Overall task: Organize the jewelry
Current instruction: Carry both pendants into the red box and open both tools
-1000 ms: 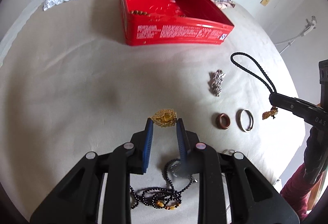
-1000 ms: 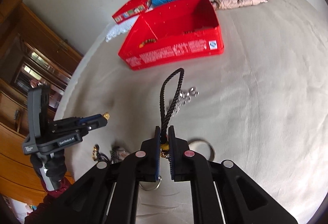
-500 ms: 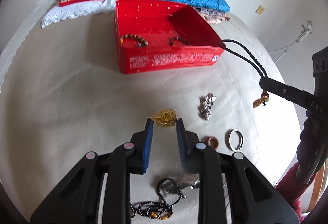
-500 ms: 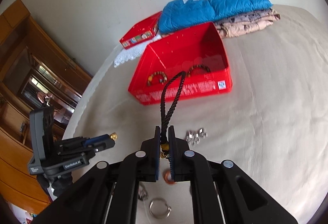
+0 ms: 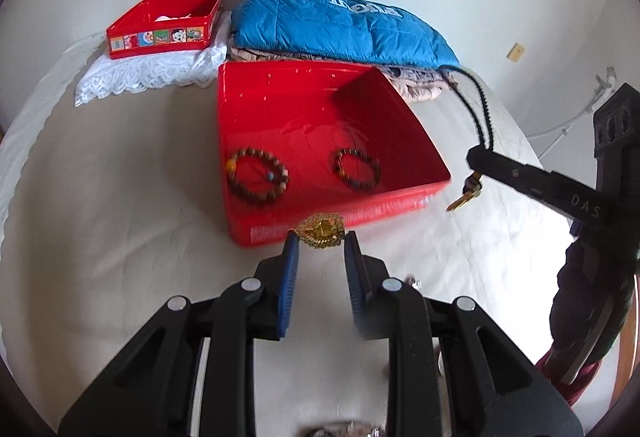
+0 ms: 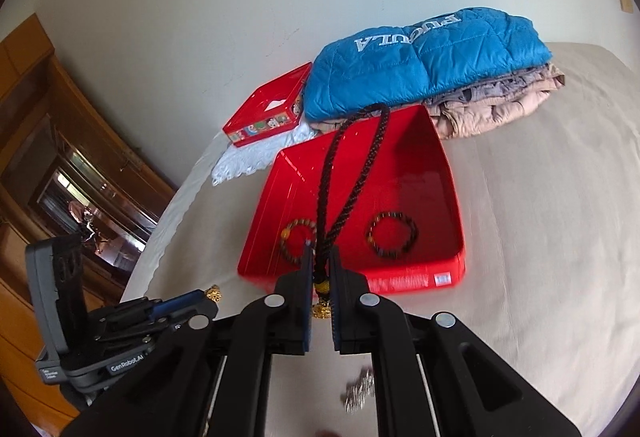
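My left gripper (image 5: 320,239) is shut on a gold filigree ornament (image 5: 322,229) and holds it in the air just before the near wall of the open red box (image 5: 320,227). Two beaded bracelets (image 5: 256,177) (image 5: 357,170) lie in the box. My right gripper (image 6: 320,257) is shut on a black cord necklace (image 6: 352,173) with a gold pendant (image 6: 322,311) hanging below the fingers; its loop stands up over the red box (image 6: 450,173). The right gripper also shows in the left wrist view (image 5: 478,161), right of the box.
A smaller red tin (image 5: 164,23) sits on white lace (image 5: 148,71) behind the box. A folded blue jacket (image 5: 340,23) lies on beige clothes against the wall. A silver chain piece (image 6: 360,391) lies on the bedsheet below the right gripper. A wooden cabinet (image 6: 48,141) stands left.
Both grippers have lifted and moved forward toward the red box, each still holding its piece. The loose jewelry on the sheet has dropped out of the left wrist view.
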`<state>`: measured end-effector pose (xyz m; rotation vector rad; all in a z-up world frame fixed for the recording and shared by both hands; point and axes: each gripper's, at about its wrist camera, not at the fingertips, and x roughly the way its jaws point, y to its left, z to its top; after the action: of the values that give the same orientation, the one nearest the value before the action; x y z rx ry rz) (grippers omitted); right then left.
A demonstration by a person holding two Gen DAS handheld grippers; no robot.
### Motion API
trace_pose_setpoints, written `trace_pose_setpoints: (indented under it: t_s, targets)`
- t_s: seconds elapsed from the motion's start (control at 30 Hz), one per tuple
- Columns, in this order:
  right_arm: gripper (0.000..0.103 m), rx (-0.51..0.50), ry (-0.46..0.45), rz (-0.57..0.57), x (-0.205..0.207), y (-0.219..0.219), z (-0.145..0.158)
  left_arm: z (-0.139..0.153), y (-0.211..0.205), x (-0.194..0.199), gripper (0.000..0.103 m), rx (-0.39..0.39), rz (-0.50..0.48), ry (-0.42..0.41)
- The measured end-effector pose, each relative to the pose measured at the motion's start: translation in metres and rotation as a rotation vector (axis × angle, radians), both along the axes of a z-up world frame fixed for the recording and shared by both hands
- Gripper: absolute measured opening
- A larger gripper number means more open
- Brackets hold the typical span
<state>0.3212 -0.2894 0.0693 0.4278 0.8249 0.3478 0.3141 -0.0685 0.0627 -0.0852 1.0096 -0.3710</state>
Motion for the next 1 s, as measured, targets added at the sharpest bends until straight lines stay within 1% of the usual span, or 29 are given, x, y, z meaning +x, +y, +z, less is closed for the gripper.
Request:
trace_pose_setpoints:
  t_s: [0.2,0.3,0.47,0.7,0.93,1.0]
  targets:
    - [0.007,-0.01,0.014,-0.017,0.041,0.002,-0.015,-0.007,-0.007,0.046,0.022,-0.019,0.024,0.004]
    - [0.007,-0.031,0.034,-0.02,0.061,0.004,-0.029,-0.018,-0.011,0.068,0.022,-0.007,0.04,0.005]
    - [0.007,-0.073,0.087,-0.008,0.085,0.01,-0.053,-0.041,-0.017,0.095,0.022,0.02,0.039,0.039]
    - [0.007,-0.132,0.102,-0.002,0.1,0.014,-0.065,-0.056,-0.022,0.111,0.022,0.061,0.041,0.058]
    - [0.007,-0.134,0.132,0.006,0.104,0.016,-0.074,-0.067,-0.022,0.12,0.022,0.07,0.048,0.084]
    - [0.011,-0.14,0.132,0.017,0.103,0.018,-0.073,-0.066,-0.022,0.12,0.023,0.073,0.047,0.079]
